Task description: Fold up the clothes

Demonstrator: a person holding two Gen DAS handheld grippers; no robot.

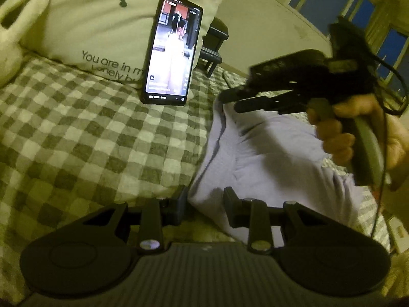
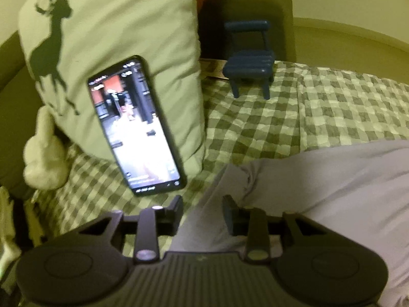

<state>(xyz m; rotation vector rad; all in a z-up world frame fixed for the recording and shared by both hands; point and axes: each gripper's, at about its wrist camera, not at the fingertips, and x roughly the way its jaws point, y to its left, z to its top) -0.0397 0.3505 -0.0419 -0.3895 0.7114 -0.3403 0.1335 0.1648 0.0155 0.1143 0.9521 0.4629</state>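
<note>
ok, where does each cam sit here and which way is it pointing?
Left wrist: rides the left gripper, faces across the checked bedspread to the phone propped on the pillow; shows its own open fingers, the right gripper and the hand holding it.
Right wrist: rides the right gripper, faces the same pillow from the other side; only its own open fingers show.
Shared: phone, pillow, small blue chair, pale garment, bedspread.

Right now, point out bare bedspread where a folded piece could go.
Free: checked bedspread left of the lilac garment, below the pillow; also right of the toy chair, above the garment. Crowded: around the propped phone and plush toy.
</note>
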